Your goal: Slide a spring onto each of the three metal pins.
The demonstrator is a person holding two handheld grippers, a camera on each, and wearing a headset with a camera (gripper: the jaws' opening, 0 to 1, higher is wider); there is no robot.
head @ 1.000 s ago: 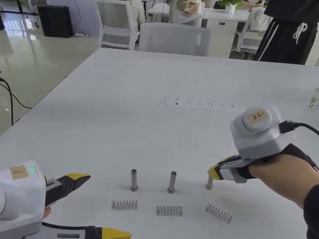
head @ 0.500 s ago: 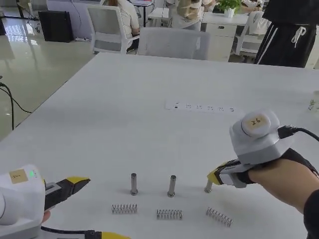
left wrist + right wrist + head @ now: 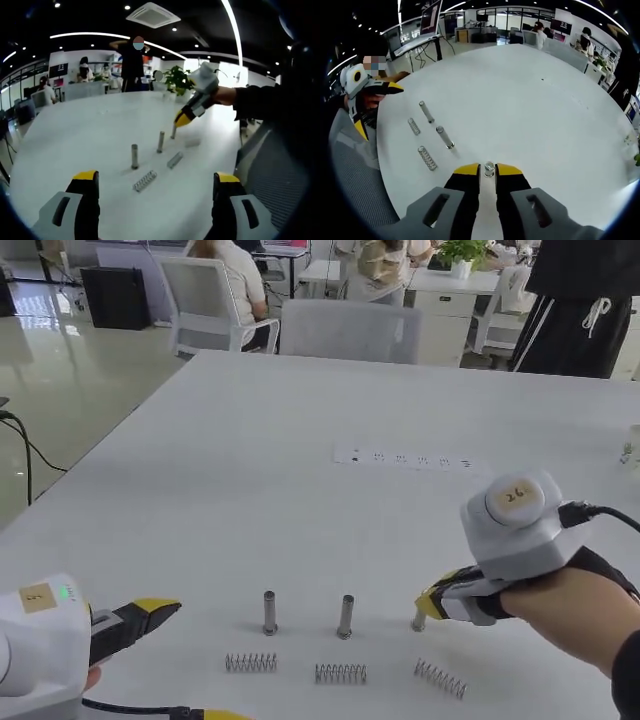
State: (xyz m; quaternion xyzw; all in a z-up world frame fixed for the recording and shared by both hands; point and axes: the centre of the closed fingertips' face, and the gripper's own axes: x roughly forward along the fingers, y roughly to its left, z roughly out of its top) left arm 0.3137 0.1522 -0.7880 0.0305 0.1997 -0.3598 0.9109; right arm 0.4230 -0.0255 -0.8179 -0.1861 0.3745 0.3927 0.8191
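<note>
Three metal pins stand in a row on the white table: left pin (image 3: pixel 270 612), middle pin (image 3: pixel 346 616), right pin (image 3: pixel 420 620). In front of each lies a spring: (image 3: pixel 250 663), (image 3: pixel 340 673), (image 3: pixel 440 678). My right gripper (image 3: pixel 430 600) is shut on the right pin (image 3: pixel 489 169), whose top shows between the yellow tips (image 3: pixel 488 172). My left gripper (image 3: pixel 156 176) is open and holds nothing, low at the front left of the pins (image 3: pixel 185 665). The left gripper view shows the pins (image 3: pixel 161 141) and the nearest spring (image 3: pixel 145 180) ahead.
A white power strip (image 3: pixel 400 455) lies flat on the table (image 3: pixel 250 440) beyond the pins. Office chairs (image 3: pixel 345 328) stand at the far edge, with people and desks behind them. A cable trails from the right gripper.
The head camera has shifted a little. The right gripper stays at the right pin, and the left gripper stays open at the front left. Pins and springs have not moved.
</note>
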